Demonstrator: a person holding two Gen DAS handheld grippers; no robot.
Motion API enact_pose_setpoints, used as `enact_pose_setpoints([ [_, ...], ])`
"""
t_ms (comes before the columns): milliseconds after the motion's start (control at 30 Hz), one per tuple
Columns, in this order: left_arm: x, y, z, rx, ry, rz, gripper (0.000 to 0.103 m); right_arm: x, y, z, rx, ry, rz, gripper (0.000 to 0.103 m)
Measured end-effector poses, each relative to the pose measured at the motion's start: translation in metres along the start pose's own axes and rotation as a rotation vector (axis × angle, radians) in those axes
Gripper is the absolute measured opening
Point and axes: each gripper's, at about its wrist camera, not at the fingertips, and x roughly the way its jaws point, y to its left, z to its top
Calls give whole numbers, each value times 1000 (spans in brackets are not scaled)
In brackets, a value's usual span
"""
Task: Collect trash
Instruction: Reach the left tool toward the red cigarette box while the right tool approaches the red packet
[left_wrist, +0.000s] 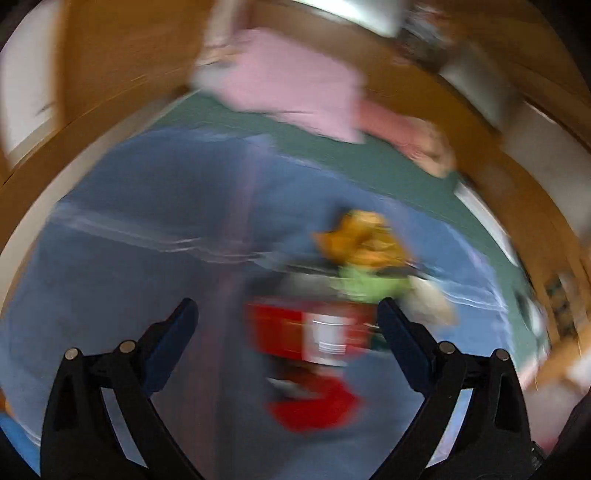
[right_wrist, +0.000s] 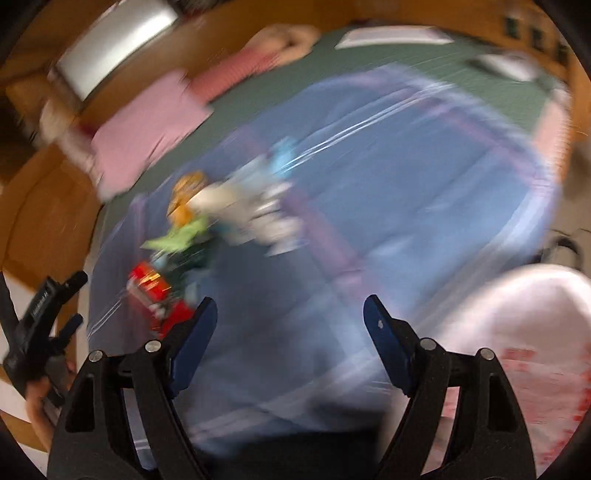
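Fingers (left_wrist: 184, 317) of both grippers released, empty. Trash (left_wrist: 332, 314) heaped on blue sheet (left_wrist: 147, 221), just ahead of left gripper (left_wrist: 286, 314). Wrappers look light, crinkly, slippery; pinch a crumpled fold.

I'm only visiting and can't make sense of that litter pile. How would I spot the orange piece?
Find the blue blanket over the bed. Near its pink-pillow side sits a small trash heap. The orange wrapper is at the heap's far end, beyond the green scrap and the red packets; it is the only orange item.
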Motion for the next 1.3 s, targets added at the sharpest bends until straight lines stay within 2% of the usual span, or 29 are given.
enact_pose_setpoints([
  [33,5,13,3,-35,34,25,96,15,21,2,-26,20,5,80],
  [100,4,42,11,-126,12,27,96,51,73,-1,-111,41,15,80],
  [133,1,48,11,-149,-2,59,96,75,105,-7,-193,42,2,80],
  [167,-1,54,10,-157,-17,92,96,88,119,-11,-237,44,-12,80],
  [200,-2,54,6,-143,-23,119,97,106,135,-22,-295,85,-40,80],
  [233,-1,51,3,-120,-15,130,97,119,145,-30,-341,171,-48,80],
  [300,1,47,6,-69,10,126,97,128,153,-41,-388,238,-2,80],
  [333,1,45,6,-51,21,122,97,133,155,-46,-411,265,-25,80],
  [367,1,46,4,-37,30,117,97,137,155,-48,-430,273,-44,73],
  [400,3,41,3,-30,36,107,97,137,154,-49,-434,277,-42,56],
  [433,6,37,1,-27,39,96,97,134,152,-47,-423,273,-24,47],
  [500,8,28,-6,-19,45,77,97,128,149,-45,-415,251,-8,38],
  [567,10,23,-12,-4,52,73,97,122,146,-40,-404,234,24,37],
  [700,12,26,-20,-1,66,95,97,117,140,-34,-390,247,91,37],
  [833,14,48,-17,-86,73,107,97,122,144,-35,-410,320,165,38],
  [933,13,64,-16,-156,67,117,97,124,146,-35,-393,378,250,53],
  [967,12,69,-17,-174,68,118,97,120,144,-32,-376,367,265,64],
  [1000,12,71,-17,-182,70,119,97,116,139,-24,-345,335,269,70],
  [1133,14,74,-21,-194,101,111,97,102,100,12,-160,208,260,75],
  [1200,16,74,-23,-202,109,105,97,106,87,18,-65,203,266,75],
  [1300,17,73,-24,-208,116,100,97,113,59,23,77,239,280,75],
])
